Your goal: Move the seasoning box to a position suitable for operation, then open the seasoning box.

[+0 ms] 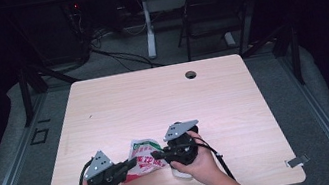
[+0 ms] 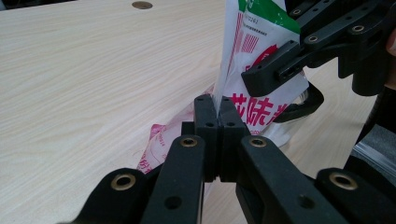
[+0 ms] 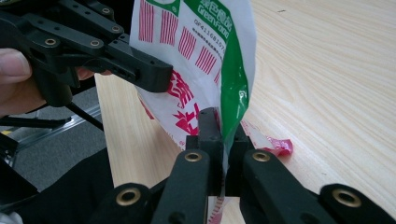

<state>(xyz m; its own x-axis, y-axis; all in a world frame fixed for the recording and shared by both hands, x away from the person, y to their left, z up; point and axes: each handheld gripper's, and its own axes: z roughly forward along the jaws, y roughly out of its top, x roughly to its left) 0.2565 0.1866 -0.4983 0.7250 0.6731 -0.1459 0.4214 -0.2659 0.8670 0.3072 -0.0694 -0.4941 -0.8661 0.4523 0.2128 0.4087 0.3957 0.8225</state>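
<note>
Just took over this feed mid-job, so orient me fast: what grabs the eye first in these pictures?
A white packet with green and red print, held up off the near edge of the wooden table between two hand-held grippers. The left gripper is shut on one edge of it, and the right gripper is shut on the green-bordered edge opposite. Beyond that, a small round hole sits near the table's far edge.

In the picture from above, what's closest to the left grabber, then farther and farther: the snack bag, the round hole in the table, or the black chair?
From the left gripper:
1. The snack bag, pinched in its jaws, right beside it.
2. The round hole, near the table's far edge, toward the right.
3. The black chair, on the floor beyond the table.
</note>
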